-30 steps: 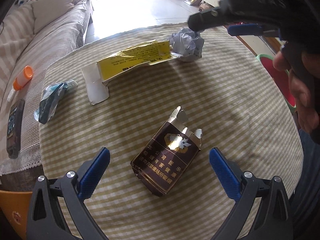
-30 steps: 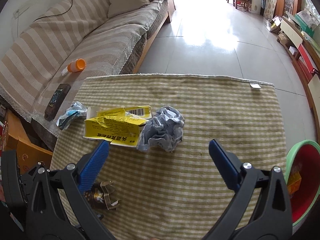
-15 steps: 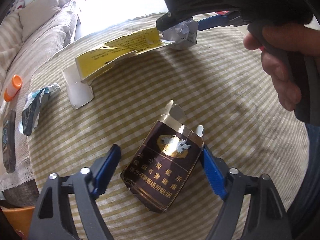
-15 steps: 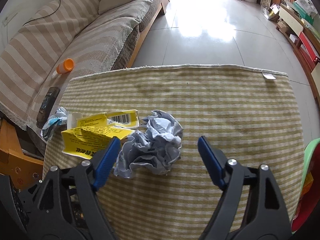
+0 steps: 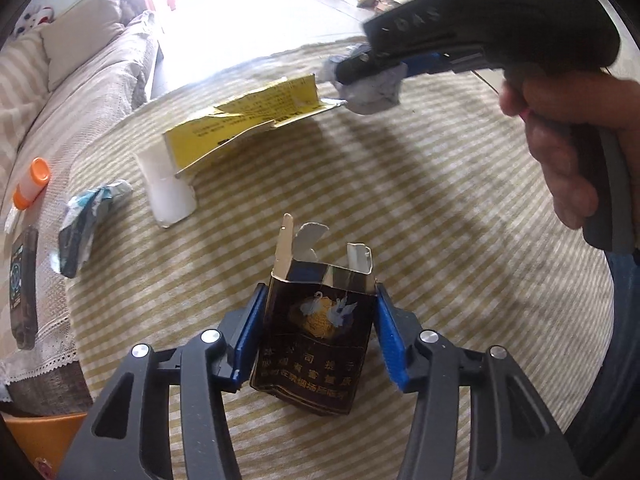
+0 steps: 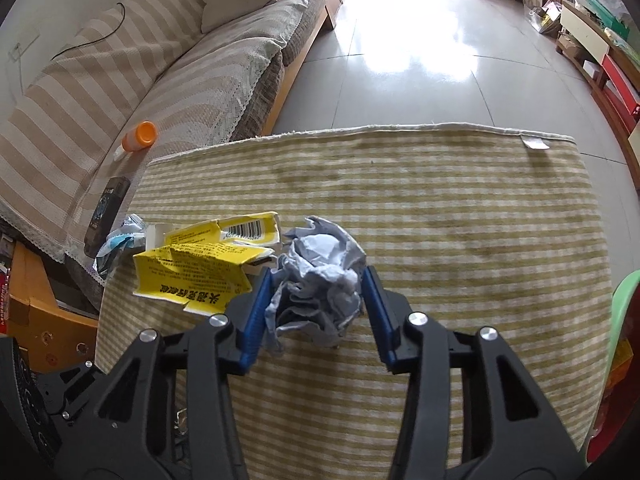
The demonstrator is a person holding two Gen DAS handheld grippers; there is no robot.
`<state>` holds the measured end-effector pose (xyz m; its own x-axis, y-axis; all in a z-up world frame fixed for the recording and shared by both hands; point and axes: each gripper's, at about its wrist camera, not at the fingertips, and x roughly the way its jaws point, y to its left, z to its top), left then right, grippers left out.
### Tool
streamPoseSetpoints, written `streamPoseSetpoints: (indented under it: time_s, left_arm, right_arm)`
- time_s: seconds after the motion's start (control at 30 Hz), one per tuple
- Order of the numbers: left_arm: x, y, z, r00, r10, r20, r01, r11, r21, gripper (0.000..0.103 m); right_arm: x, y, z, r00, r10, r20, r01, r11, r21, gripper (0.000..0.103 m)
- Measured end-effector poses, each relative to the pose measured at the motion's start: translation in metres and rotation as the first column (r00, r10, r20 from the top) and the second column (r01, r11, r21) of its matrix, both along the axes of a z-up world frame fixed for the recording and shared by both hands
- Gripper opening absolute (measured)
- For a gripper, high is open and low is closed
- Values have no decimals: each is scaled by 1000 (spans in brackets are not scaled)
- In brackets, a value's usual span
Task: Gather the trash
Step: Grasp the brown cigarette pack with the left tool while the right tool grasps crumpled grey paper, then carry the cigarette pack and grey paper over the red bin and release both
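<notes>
My left gripper [image 5: 318,322] is shut on a dark brown cigarette pack [image 5: 316,328] with a torn-open top, held above the striped tablecloth [image 5: 420,208]. My right gripper [image 6: 316,298] is shut on a crumpled grey-white paper ball [image 6: 320,276]; in the left wrist view the ball [image 5: 372,90] sits in the right gripper at the far side. A torn yellow carton [image 6: 204,264] lies just left of the ball and also shows in the left wrist view [image 5: 248,120]. A crumpled blue-white wrapper [image 5: 86,216] lies at the cloth's left edge.
A striped sofa [image 6: 120,80] stands left of the table, with an orange-capped bottle [image 6: 138,138] and a dark remote [image 6: 106,208] on it. A green-rimmed red bin [image 6: 624,320] is at the right edge. An orange wooden box [image 6: 36,312] is low on the left.
Both grippers moved forward over their objects and closed: the left on the cigarette pack, which is now upright between the fingers, the right on the paper ball.
</notes>
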<state>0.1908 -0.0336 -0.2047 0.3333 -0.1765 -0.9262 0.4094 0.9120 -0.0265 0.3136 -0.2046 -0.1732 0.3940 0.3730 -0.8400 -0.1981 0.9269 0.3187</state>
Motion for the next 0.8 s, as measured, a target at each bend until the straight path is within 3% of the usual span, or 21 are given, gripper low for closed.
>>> streamPoseSetpoints:
  time_s: [0.43,0.8]
  left_arm:
    - [-22,25,41,996,88,19,-85,988,-126,48]
    - [-45,22,68,990,138,36,-128,970,-207,48]
  right_arm:
    - [-38,-26,52,997,-13,82,13,1000,-3,44]
    - [-83,-63,97,987,-55,149,55,998,4,44]
